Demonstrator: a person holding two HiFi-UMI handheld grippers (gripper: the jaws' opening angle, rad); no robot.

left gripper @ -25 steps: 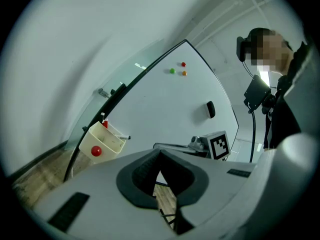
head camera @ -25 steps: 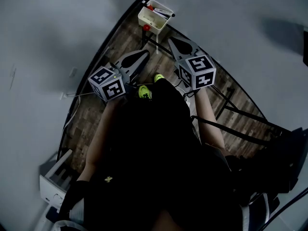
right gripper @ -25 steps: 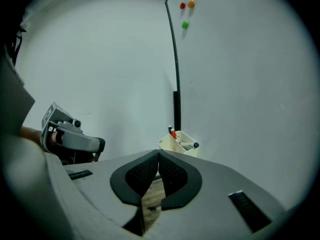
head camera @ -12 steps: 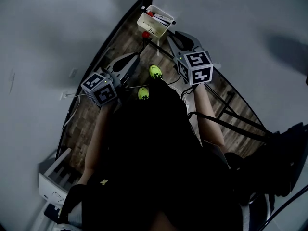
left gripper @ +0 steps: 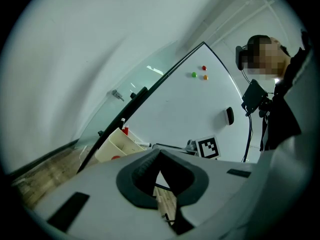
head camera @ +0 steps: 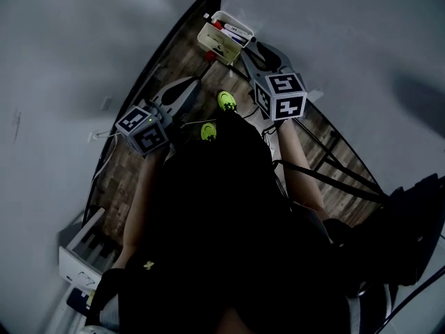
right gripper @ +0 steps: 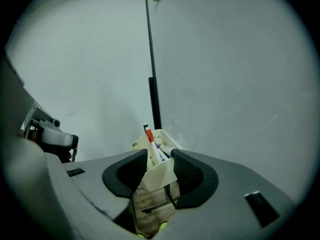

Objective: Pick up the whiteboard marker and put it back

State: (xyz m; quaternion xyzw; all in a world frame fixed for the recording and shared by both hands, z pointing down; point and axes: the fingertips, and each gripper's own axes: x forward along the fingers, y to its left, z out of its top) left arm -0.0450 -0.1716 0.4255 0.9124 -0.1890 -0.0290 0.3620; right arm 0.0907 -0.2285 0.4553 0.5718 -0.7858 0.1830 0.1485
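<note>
A cream marker tray (head camera: 221, 42) hangs at the whiteboard's lower edge and holds several markers (head camera: 233, 29). My right gripper (head camera: 247, 46) reaches almost to the tray's near side. Its jaws are opening and nothing lies between them. In the right gripper view the tray (right gripper: 159, 173) shows just beyond the right gripper (right gripper: 160, 158), with a red-capped marker (right gripper: 149, 135) and others standing in it. My left gripper (head camera: 195, 83) hangs lower left, away from the tray. In the left gripper view the left gripper (left gripper: 159, 153) has its tips together and holds nothing, and the tray (left gripper: 116, 146) lies off to its left.
The whiteboard (left gripper: 200, 104) carries small magnets (left gripper: 194, 74) and a dark eraser (left gripper: 229, 116). Its black stand legs (head camera: 327, 155) cross the wooden floor (head camera: 132, 165). The person's yellow-green shoes (head camera: 226, 101) stand below the tray. A white appliance (head camera: 80, 256) sits at lower left.
My right gripper has moved up the picture, close to the marker tray. My left gripper has slid a little to the left and away from the tray.
</note>
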